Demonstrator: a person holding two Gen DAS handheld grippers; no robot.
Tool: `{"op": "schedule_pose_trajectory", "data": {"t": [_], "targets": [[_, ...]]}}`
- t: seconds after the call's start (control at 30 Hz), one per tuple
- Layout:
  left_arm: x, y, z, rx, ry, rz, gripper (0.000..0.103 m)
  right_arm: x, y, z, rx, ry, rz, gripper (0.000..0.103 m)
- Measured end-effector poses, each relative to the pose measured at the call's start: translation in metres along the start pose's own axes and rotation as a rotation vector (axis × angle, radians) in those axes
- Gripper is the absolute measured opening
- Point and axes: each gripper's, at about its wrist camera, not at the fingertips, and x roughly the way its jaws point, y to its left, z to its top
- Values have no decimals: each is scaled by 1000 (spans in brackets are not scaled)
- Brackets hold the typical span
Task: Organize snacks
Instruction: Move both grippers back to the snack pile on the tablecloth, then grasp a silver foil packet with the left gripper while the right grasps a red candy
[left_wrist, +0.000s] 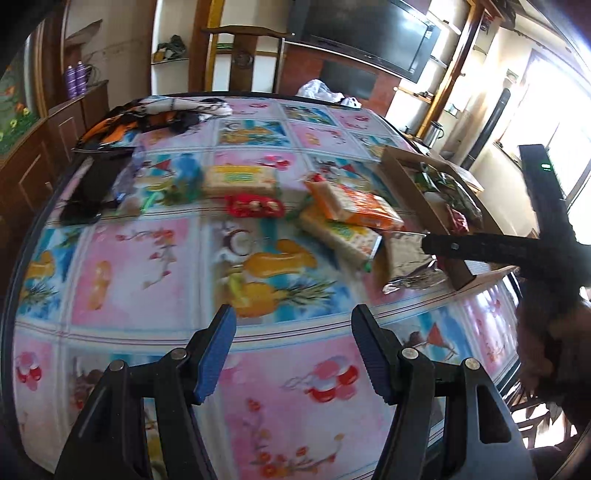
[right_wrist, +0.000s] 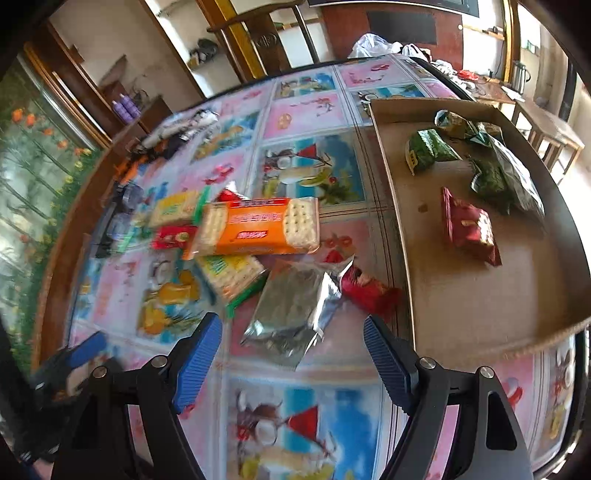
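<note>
The right gripper (right_wrist: 291, 332) has its blue fingers apart with nothing between them, and it hangs just above the silver packet (right_wrist: 291, 310) on the table (right_wrist: 314, 424). The left gripper (left_wrist: 293, 347) is also apart and empty, over a pink flower square of the tablecloth, well away from the silver packet. Just past the silver packet lies an orange cracker pack (right_wrist: 258, 230), resting on top of a yellow-green cracker pack (right_wrist: 231, 273). The writing on both is too blurry to read. Beside the silver packet, on the box side, is a small red snack (right_wrist: 365, 290). Farther off than the orange pack are another yellow cracker pack (right_wrist: 173, 210) and a red wrapper (right_wrist: 171, 236). The cardboard box (right_wrist: 461, 302) stands just beside the silver packet. Inside it are a red bag (right_wrist: 471, 229) and some green bags (right_wrist: 428, 149); one green bag has a yellow label, but the words cannot be read. Dark and orange things (left_wrist: 110, 129) lie at the far side of the table.
</note>
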Motion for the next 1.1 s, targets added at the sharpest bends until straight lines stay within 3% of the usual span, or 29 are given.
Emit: {"op": "schedule_pose_trajectory", "data": {"t": [0.1,0.17,0.23,0.37,0.47,0.53,0.6,0.73,0.87,1.1], "targets": [[-5,12,-3,-17,-2,14,64,17,3,8,-15,14,-21,83],[-8,19,-5,-25,-2,26,64,29,7,10,-33,28,-22,61],[-11,26,-7,-32,-4,35,64,39,13,9,-54,43,-24,52],[-10,34,-8,-55,1,46,64,46,35,-5,-91,75,80,51],[-9,36,-7,-54,5,42,65,48,66,-20,-179,168,249,51],[-7,35,-7,-51,7,38,65,39,69,-22,-186,156,270,51],[-5,35,-6,-51,11,33,65,27,57,-8,-165,107,236,53],[-1,34,-6,-53,20,22,65,18,19,28,-130,46,25,55],[-1,29,-4,-44,17,19,65,33,-9,47,-96,67,-50,55],[3,29,-6,-50,31,14,65,52,-22,38,-90,120,-87,54]]}}
